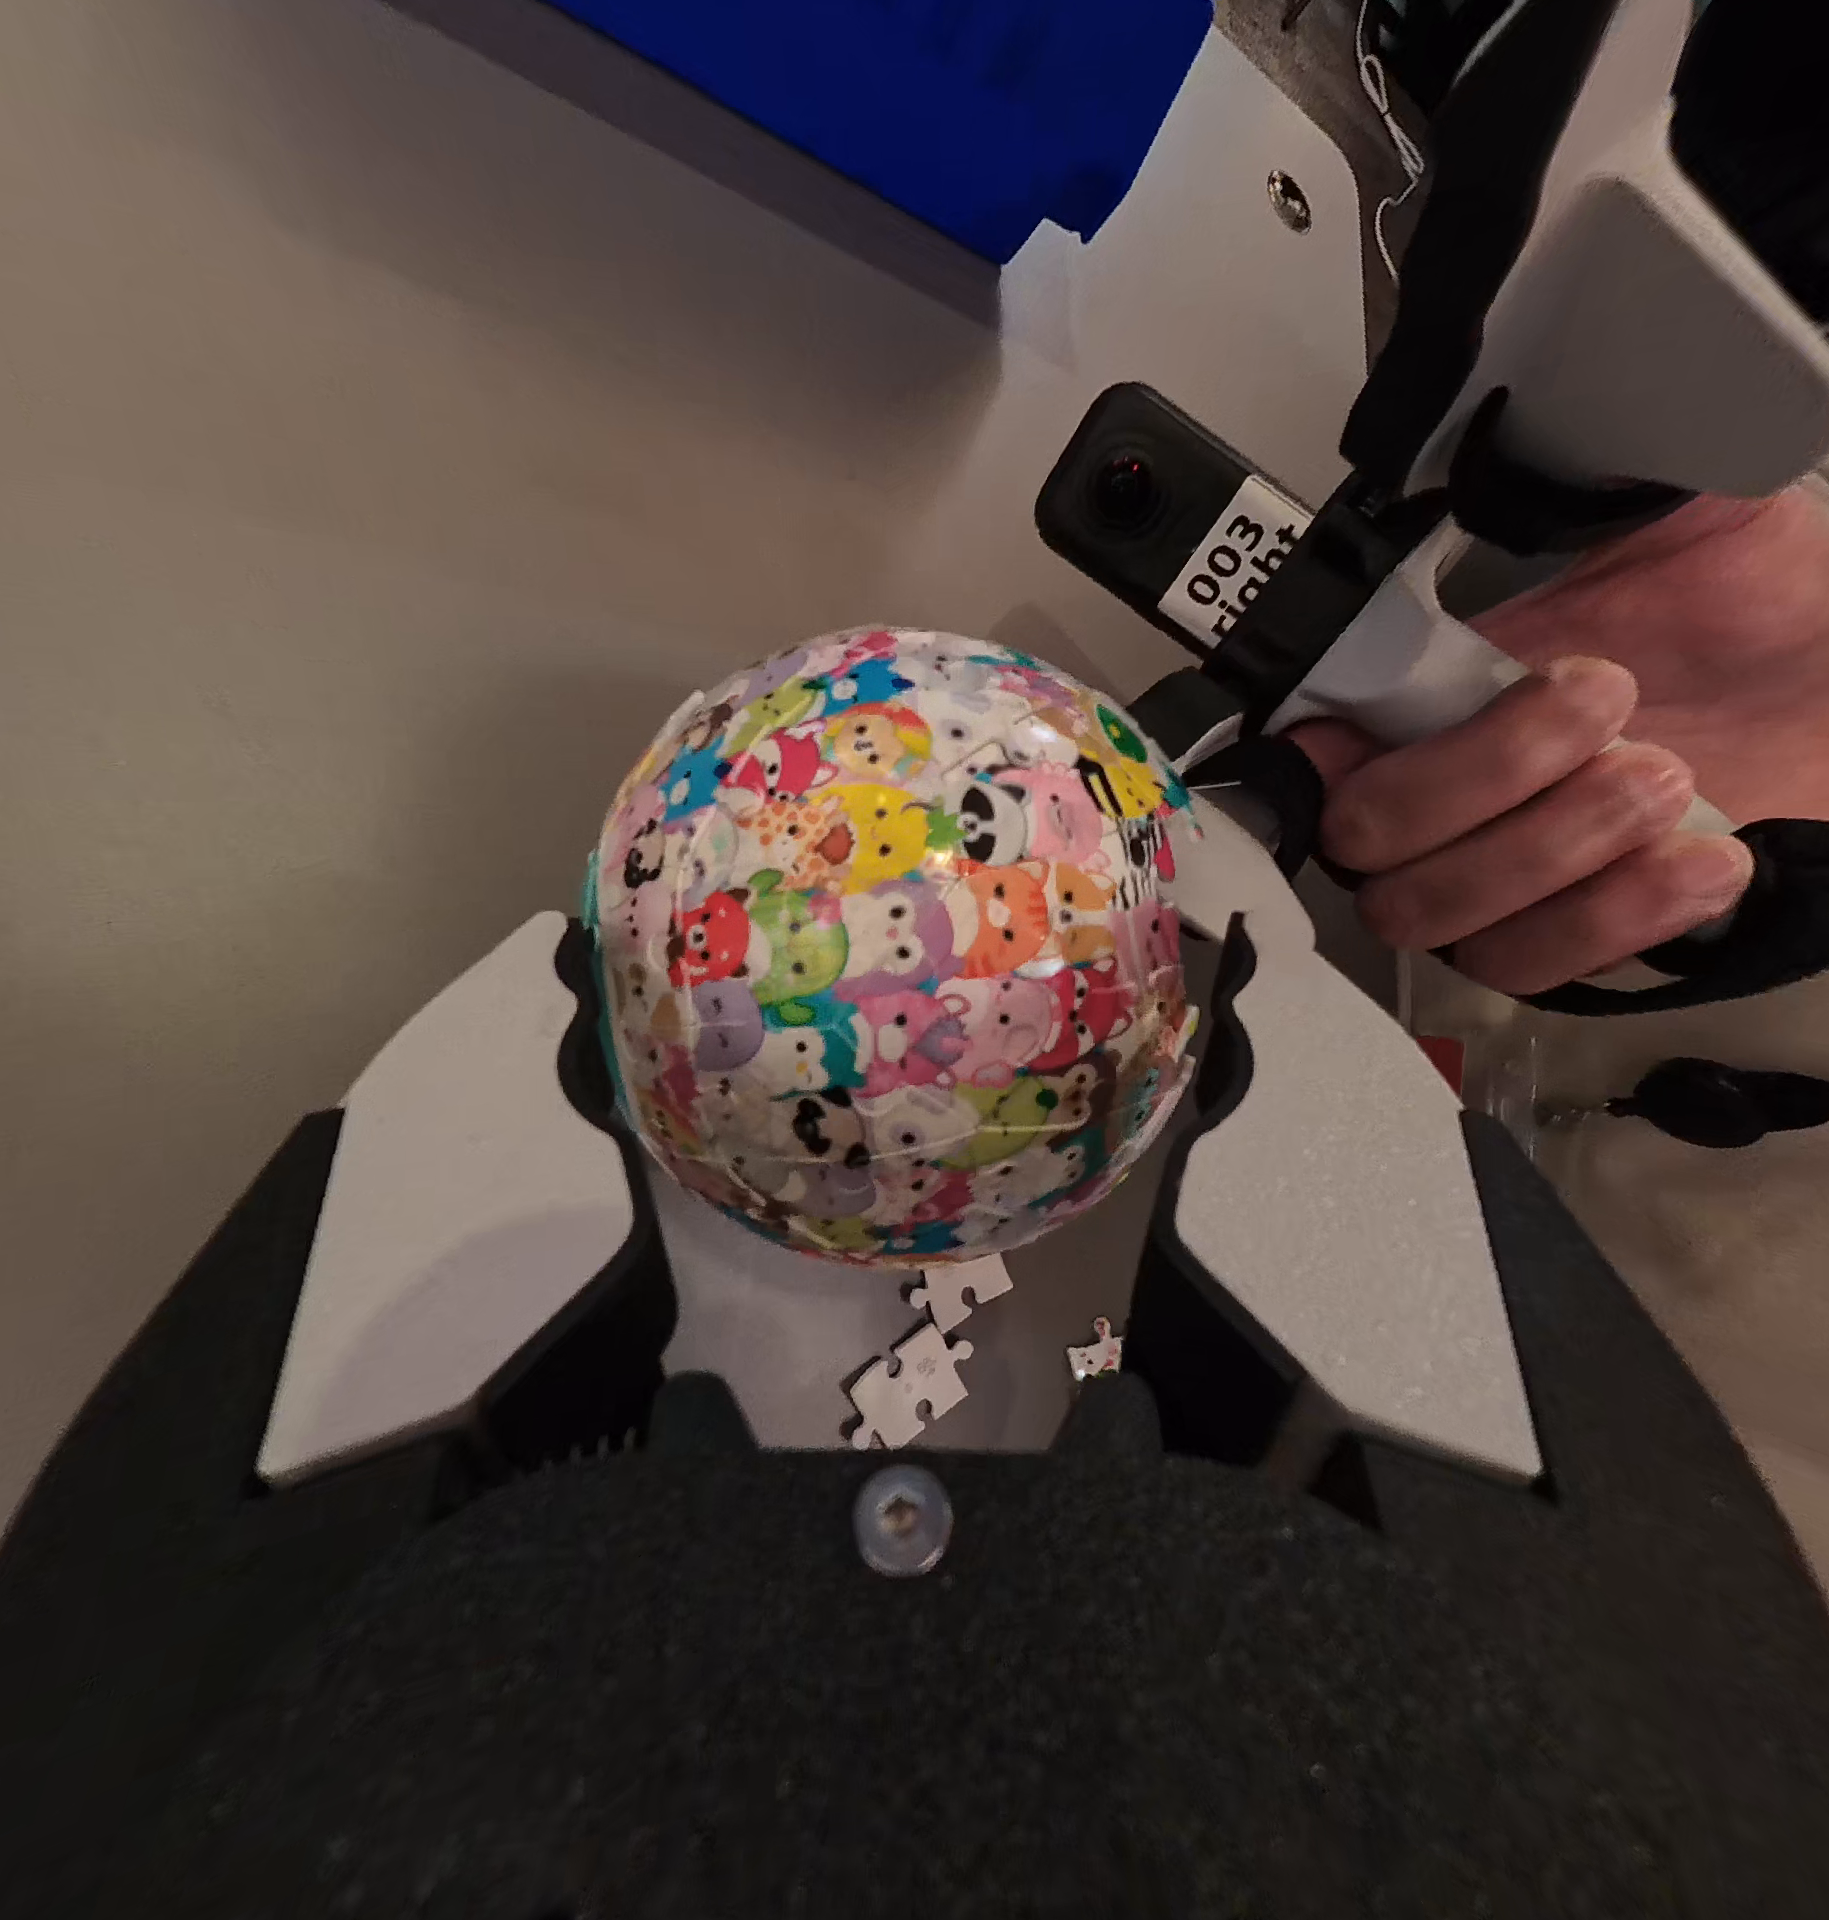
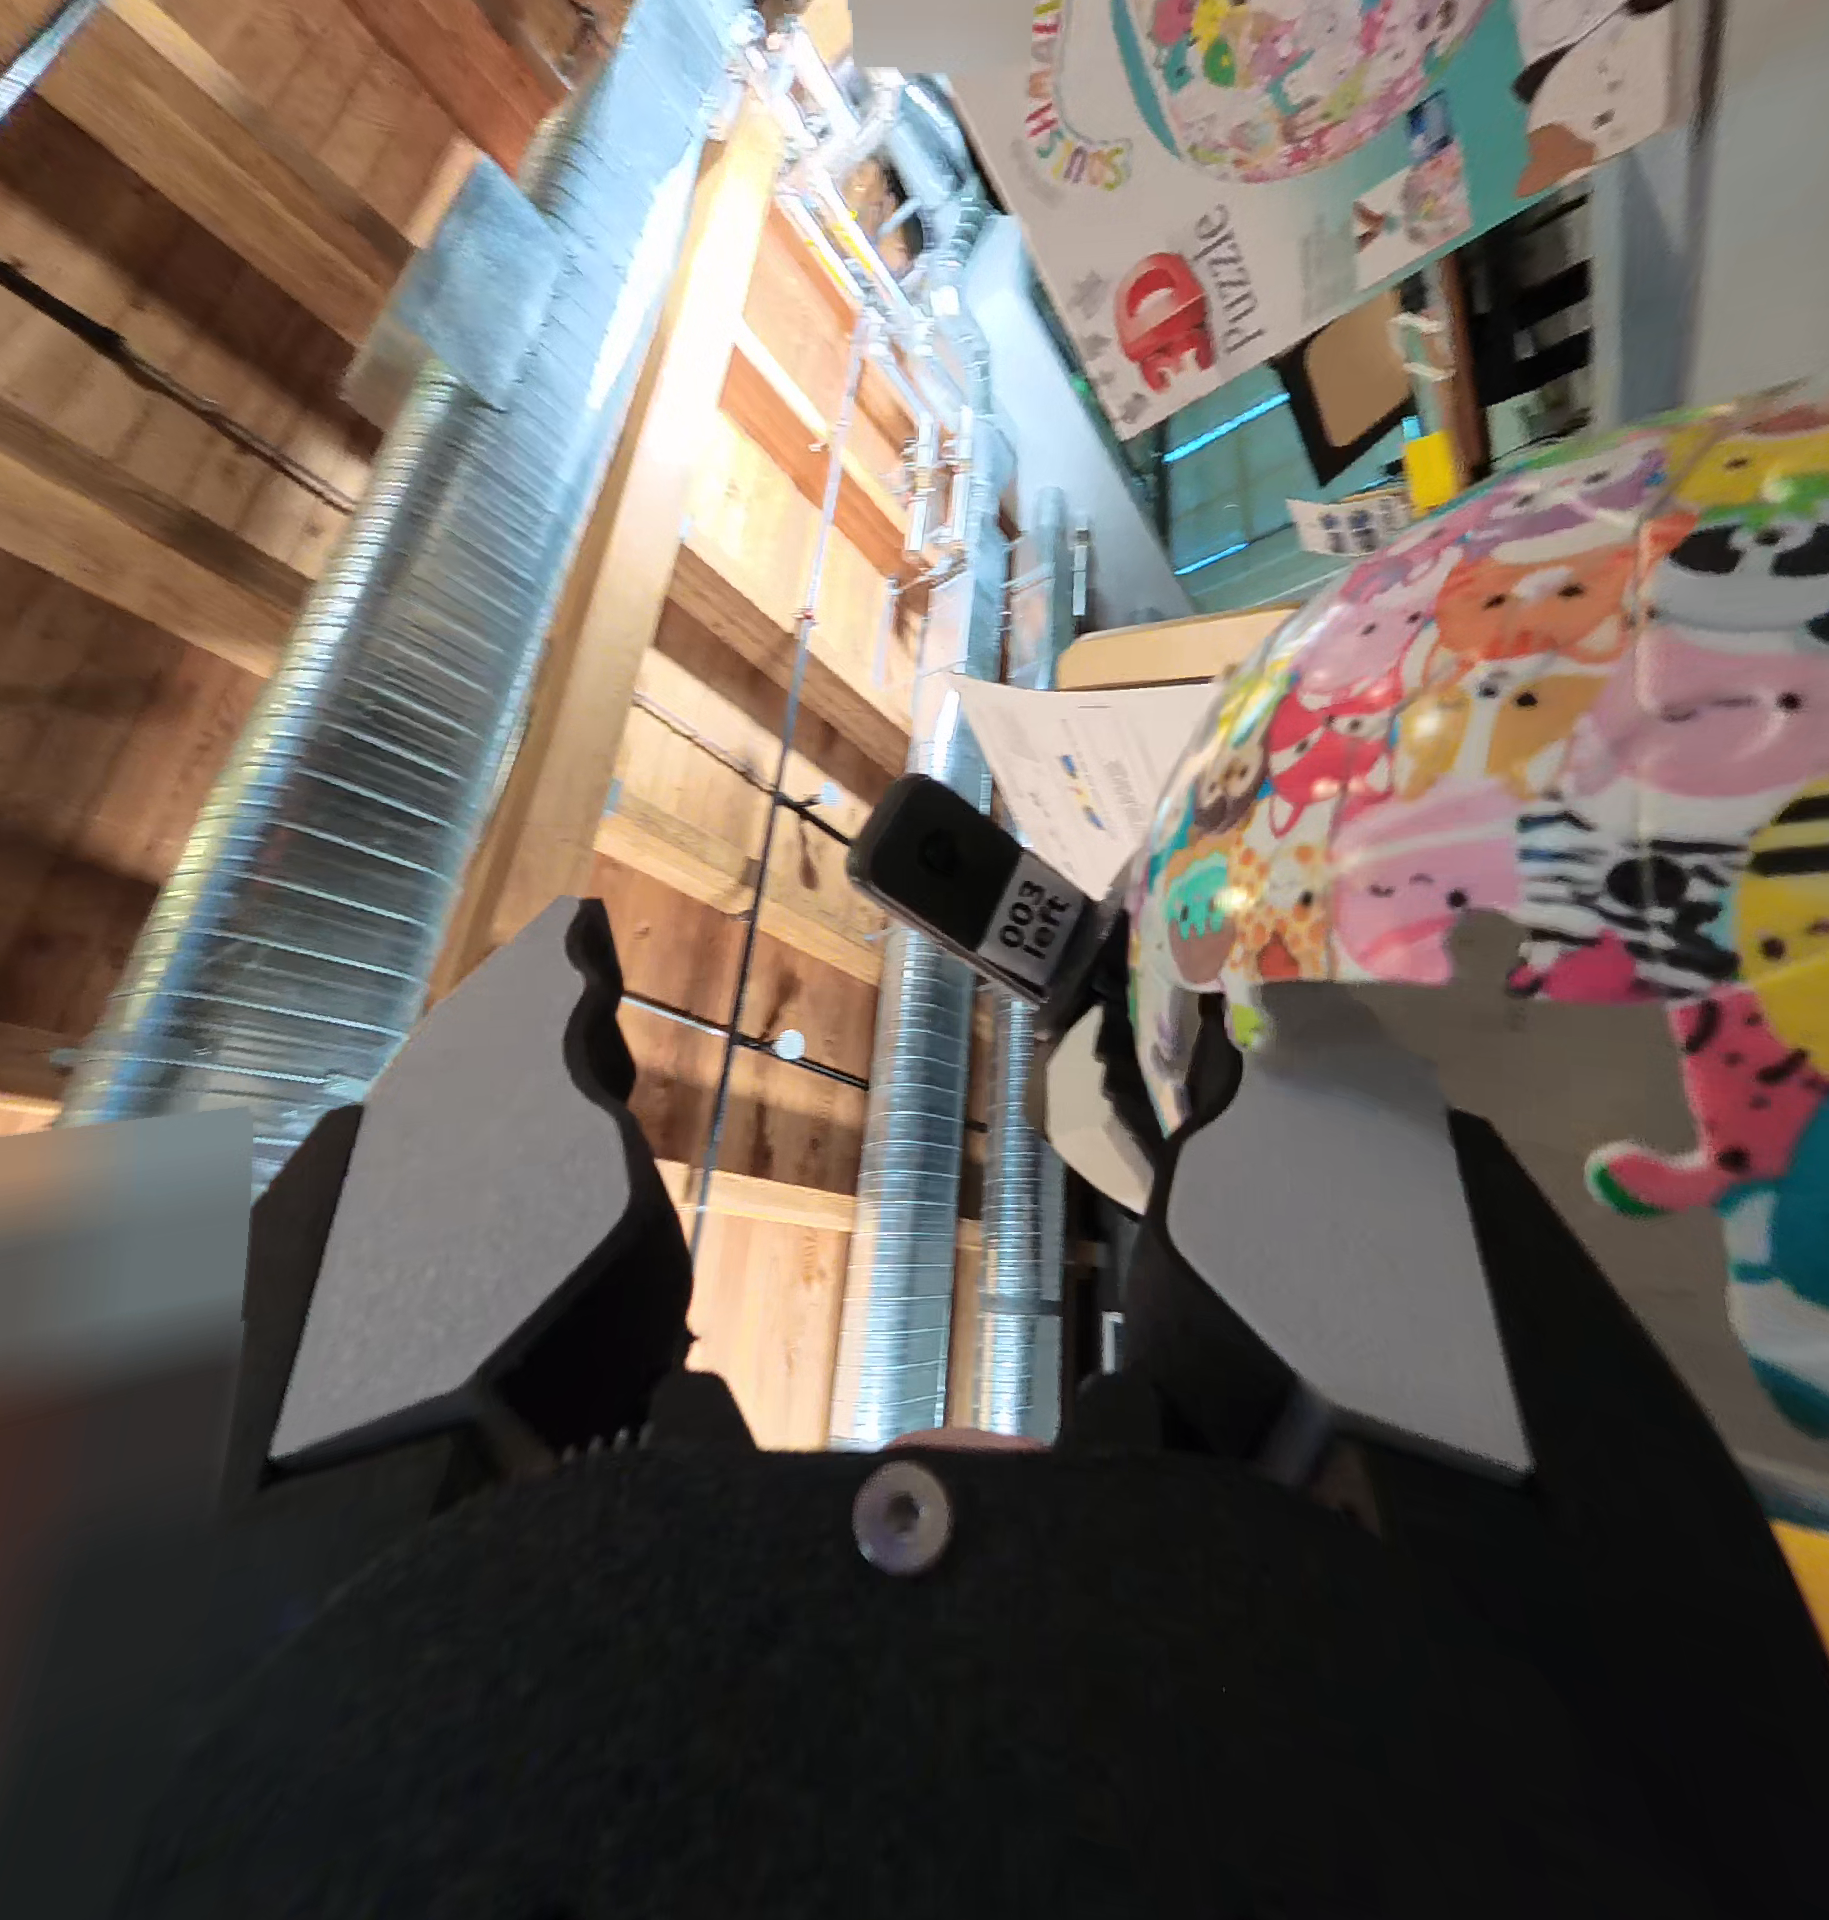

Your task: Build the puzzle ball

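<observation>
Puzzle ball (image 1: 889, 945) sits between the fingers of our left gripper (image 1: 894, 951), which is clamped on its two flanks and carries it clear of the pale table (image 1: 266, 520) beneath. Our right gripper (image 2: 899, 1039) stands spread and empty; in its own view the ball lies off to its right, pressing against the outer face of its right finger (image 2: 1294, 1174). We judge the ball to be a light, hollow shell of interlocked glossy pieces: slick on the pads, and liable to buckle or pop a seam if squeezed hard. Best we take it across the widest girth with modest pressure, as the left does now. Below the ball, near the left gripper's base, loose pieces (image 1: 925, 1361) lie white side up, so work probably remains.
</observation>
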Action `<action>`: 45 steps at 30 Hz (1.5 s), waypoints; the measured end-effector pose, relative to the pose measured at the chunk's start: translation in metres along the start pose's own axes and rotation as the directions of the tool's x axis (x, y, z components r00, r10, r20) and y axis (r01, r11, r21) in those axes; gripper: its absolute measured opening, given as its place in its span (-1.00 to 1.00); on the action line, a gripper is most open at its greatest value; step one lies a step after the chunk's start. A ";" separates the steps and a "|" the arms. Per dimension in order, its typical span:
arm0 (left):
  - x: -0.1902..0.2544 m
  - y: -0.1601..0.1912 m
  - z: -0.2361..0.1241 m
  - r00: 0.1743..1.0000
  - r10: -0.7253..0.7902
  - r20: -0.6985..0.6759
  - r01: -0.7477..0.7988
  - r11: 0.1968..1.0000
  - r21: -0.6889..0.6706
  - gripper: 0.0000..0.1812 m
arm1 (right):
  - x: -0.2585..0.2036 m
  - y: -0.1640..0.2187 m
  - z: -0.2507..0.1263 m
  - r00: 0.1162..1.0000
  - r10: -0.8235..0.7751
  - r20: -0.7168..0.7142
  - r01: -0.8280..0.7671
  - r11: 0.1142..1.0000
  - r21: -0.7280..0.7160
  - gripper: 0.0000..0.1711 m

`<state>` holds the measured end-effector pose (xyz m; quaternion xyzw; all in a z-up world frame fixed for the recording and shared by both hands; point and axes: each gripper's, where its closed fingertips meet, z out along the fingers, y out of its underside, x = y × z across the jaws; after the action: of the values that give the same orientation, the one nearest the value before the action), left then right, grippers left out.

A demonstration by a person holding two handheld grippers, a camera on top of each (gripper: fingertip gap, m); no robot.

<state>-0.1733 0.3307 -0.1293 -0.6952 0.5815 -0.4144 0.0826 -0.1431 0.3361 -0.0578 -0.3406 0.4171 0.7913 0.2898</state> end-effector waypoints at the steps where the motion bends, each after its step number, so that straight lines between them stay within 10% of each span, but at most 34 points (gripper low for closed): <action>1: 0.000 0.000 0.001 1.000 0.001 0.002 -0.001 1.000 0.000 0.22 | 0.000 0.001 0.000 1.000 0.002 0.004 -0.002 1.000 0.001 0.22; 21: -0.007 -0.013 -0.023 0.995 -0.074 -0.066 0.080 0.992 0.093 -0.05 | 0.004 0.011 0.007 1.000 -0.014 0.012 0.015 0.997 -0.078 0.12; 45: -0.044 -0.020 -0.034 0.984 -0.010 0.175 0.000 0.999 0.053 -0.17 | 0.005 0.011 0.008 1.000 -0.001 0.025 0.003 0.996 -0.087 0.10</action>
<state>-0.1804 0.3876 -0.1166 -0.7281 0.5590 -0.3669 0.1508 -0.1563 0.3384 -0.0534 -0.3434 0.3783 0.8125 0.2808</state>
